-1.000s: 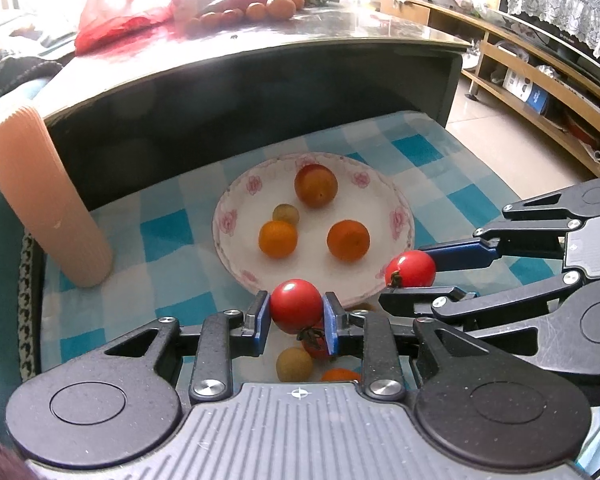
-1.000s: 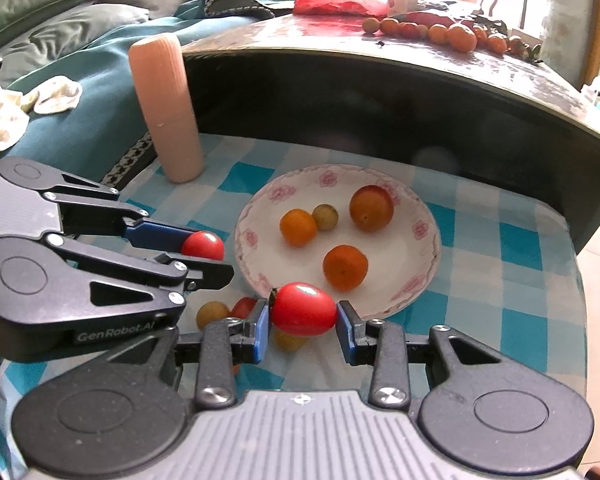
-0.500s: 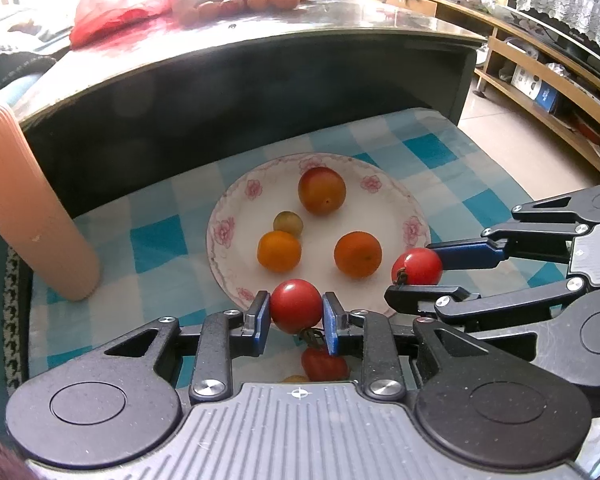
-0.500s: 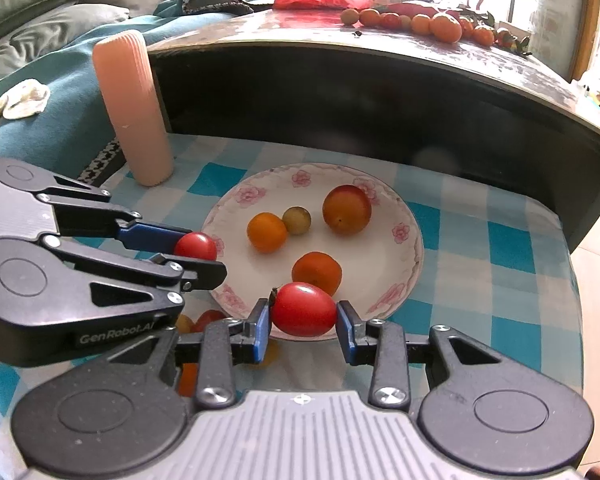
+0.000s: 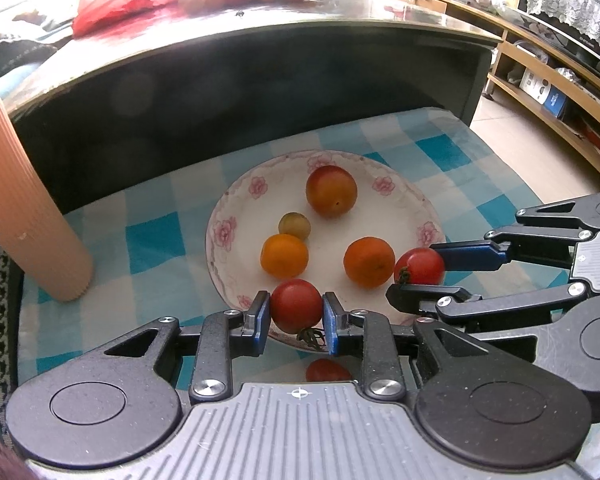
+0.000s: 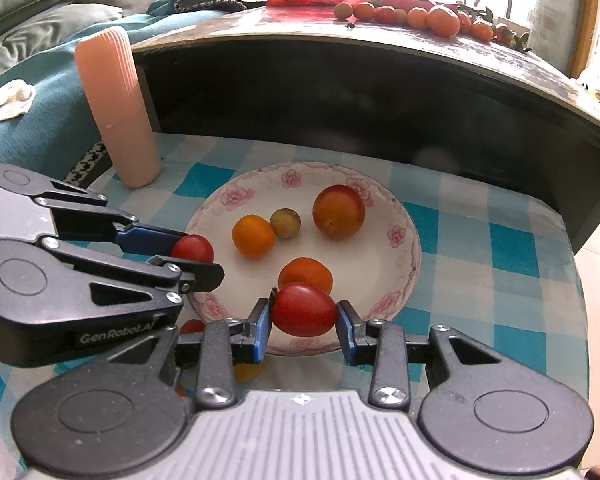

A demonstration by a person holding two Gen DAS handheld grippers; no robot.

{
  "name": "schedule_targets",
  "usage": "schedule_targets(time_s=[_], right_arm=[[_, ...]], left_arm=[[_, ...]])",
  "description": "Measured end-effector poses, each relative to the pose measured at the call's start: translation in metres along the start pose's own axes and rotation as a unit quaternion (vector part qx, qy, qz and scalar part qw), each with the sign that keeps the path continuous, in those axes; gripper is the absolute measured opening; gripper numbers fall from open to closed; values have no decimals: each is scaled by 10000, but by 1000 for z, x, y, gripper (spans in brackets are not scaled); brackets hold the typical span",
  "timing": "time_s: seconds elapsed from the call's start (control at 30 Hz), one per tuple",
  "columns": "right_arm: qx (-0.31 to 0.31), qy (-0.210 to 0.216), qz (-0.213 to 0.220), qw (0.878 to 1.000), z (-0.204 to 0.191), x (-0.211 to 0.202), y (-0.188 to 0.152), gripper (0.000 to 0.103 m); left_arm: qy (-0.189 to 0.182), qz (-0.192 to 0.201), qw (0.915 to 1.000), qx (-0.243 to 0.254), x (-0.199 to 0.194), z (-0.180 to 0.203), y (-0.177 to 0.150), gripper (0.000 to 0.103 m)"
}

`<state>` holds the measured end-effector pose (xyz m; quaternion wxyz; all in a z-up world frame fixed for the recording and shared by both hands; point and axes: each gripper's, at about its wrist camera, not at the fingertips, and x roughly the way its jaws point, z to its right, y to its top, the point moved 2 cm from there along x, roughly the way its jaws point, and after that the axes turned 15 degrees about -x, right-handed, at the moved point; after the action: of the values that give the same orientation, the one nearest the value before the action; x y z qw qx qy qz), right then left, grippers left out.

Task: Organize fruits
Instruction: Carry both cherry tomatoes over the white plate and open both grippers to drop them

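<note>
Tomatoes sit clamped in both grippers over the plate's [image 5: 400,196] near rim. The left gripper [image 5: 296,316] pinches one tomato [image 5: 295,305]; the right gripper [image 6: 303,326] pinches another [image 6: 303,310], both level.

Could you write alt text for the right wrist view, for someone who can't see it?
The right gripper holds a red tomato over the near rim of a flowered plate with four small fruits, on a blue checked cloth. At left, the left gripper holds a second tomato at the plate's edge.

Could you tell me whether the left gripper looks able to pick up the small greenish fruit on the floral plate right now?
Probably not: the left gripper is shut on a red cherry tomato, so its jaws are occupied.
</note>
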<state>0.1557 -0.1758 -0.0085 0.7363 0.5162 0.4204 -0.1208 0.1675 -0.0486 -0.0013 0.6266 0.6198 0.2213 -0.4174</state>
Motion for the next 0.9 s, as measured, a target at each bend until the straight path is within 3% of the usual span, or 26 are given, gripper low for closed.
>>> schedule_targets(time_s=[0.63, 0.9], right_arm=[[-52, 0, 17, 10000, 2, 11, 0, 51], [-28, -74, 11, 10000, 3, 11, -1, 51]], left_arm=[[38, -59, 9999, -92, 13, -4, 0, 35], [38, -4, 9999, -137, 11, -6, 1, 42]])
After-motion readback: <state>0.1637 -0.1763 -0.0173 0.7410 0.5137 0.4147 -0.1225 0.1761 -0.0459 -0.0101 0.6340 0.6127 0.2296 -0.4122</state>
